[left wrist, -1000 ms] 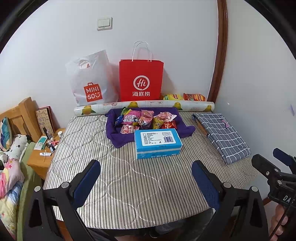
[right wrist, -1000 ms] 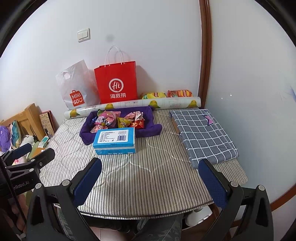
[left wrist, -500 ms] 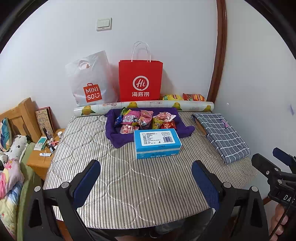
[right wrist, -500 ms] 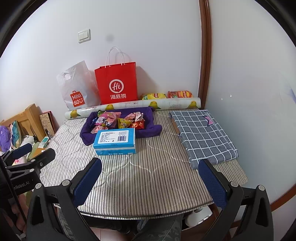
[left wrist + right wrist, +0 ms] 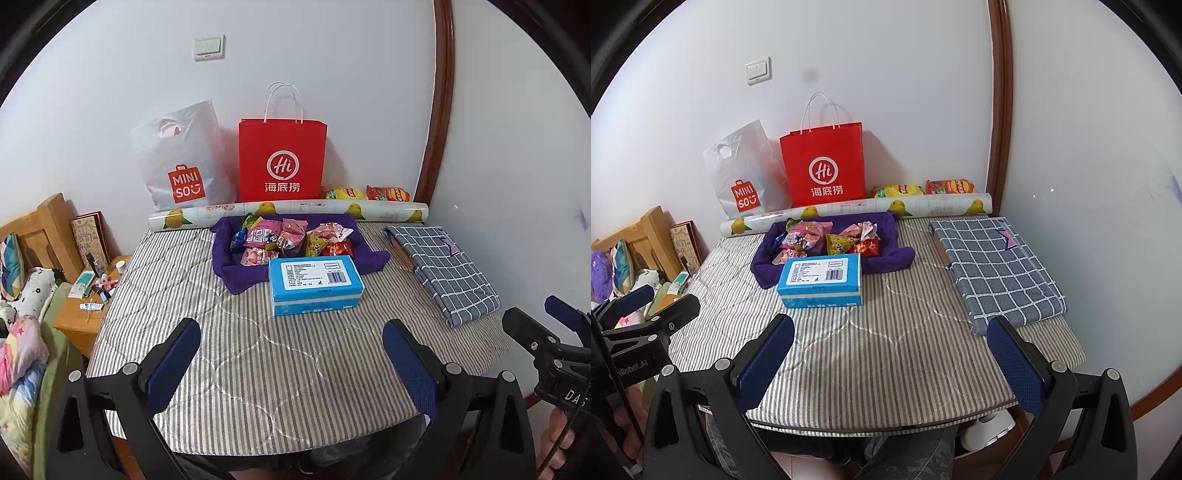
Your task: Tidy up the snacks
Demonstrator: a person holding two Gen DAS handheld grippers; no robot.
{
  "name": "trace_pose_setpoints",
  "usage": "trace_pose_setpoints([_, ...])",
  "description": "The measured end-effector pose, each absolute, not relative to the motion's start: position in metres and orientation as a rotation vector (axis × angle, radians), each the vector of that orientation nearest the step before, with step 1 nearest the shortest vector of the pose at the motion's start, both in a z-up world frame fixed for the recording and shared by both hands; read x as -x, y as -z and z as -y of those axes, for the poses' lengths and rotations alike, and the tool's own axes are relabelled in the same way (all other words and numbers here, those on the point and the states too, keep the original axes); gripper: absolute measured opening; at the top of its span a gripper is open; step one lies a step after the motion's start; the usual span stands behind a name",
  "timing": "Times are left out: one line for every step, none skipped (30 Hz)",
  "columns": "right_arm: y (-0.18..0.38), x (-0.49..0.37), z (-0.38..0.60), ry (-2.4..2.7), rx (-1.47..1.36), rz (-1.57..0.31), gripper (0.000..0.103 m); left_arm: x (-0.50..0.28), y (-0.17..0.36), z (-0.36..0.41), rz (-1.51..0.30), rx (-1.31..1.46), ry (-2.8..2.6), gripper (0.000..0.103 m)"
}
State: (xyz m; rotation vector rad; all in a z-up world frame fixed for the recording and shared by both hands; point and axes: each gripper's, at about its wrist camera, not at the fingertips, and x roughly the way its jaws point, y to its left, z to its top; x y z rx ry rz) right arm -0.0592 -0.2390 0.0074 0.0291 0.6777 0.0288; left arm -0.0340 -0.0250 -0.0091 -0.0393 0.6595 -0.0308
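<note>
1. Left hand-held gripper point(image 5: 291, 354): I see its two blue-padded fingers spread wide at the bottom of the left wrist frame, nothing between them, only the striped surface point(image 5: 258, 369) beneath.
2. Right hand-held gripper point(image 5: 890, 354): likewise wide open and empty at the bottom of the right wrist frame. It also shows at the right edge of the left wrist frame, well off the near corner of the surface.
3. Snacks point(image 5: 291, 238): a heap of bright wrapped packets, pink, yellow, red and blue, lying in a purple cloth tray point(image 5: 369, 254) just above frame centre, toward the back of the surface. Both grippers are well apart from it.
4. Blue box point(image 5: 314, 284): flat, with a white label and barcode on top, sitting directly in front of the tray and touching its near edge, at frame centre.
5. Two more snack bags, one yellow point(image 5: 345, 193) and one orange-red point(image 5: 388, 193), lie against the wall behind a rolled sheet printed with yellow fruit point(image 5: 288, 212), upper right of centre.
6. Red paper bag point(image 5: 282, 158) and white plastic shopping bag point(image 5: 181, 162) stand upright against the wall behind the roll, upper centre and upper left of centre.
7. Folded grey checked cloth point(image 5: 443, 269) lies on the right side of the surface, apart from the tray.
8. Wooden bedside stand point(image 5: 79, 321) with small bottles and tubes sits at the left edge, beside bedding.
</note>
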Motion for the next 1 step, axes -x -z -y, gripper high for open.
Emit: trace_pose_setpoints([-0.0068,0.059,0.2393,-0.029,-0.029,-0.678,0.102,0.034,0.0094,0.0249,-0.661,0.039,0.031,0.1])
